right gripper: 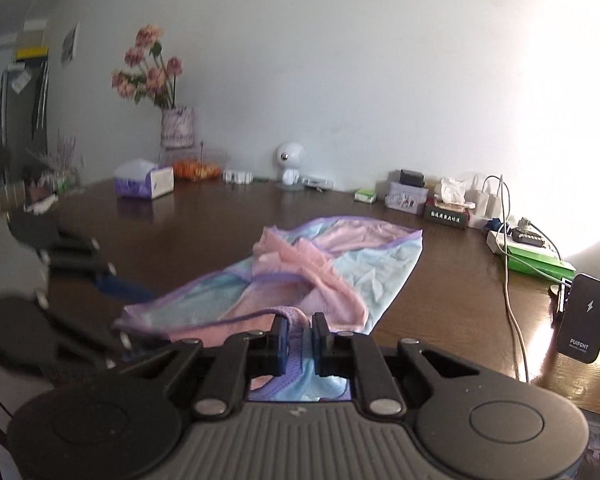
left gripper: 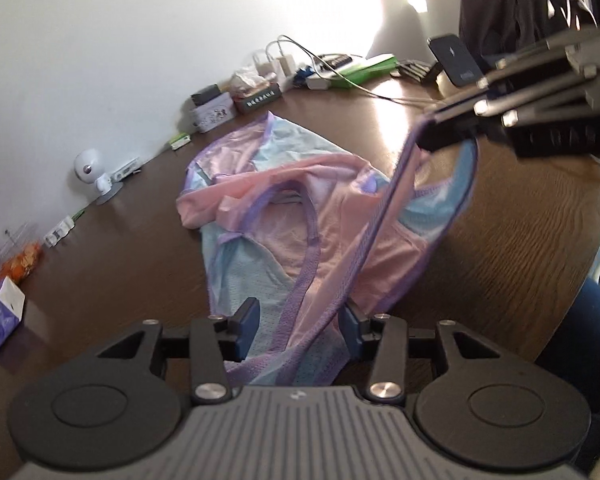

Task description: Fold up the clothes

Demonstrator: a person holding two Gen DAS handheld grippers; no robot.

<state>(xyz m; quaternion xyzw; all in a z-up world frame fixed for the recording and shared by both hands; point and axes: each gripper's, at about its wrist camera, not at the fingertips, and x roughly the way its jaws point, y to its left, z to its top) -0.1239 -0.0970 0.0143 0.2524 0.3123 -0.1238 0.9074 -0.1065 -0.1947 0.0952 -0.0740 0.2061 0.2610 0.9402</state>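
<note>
One pastel mesh garment, crumpled on the brown table, near hem cut off behind the left gripper whose jaws stand wide astride it, right gripper pinched narrow on its purple trim, lifting that edge, blurred from the left view.
</note>
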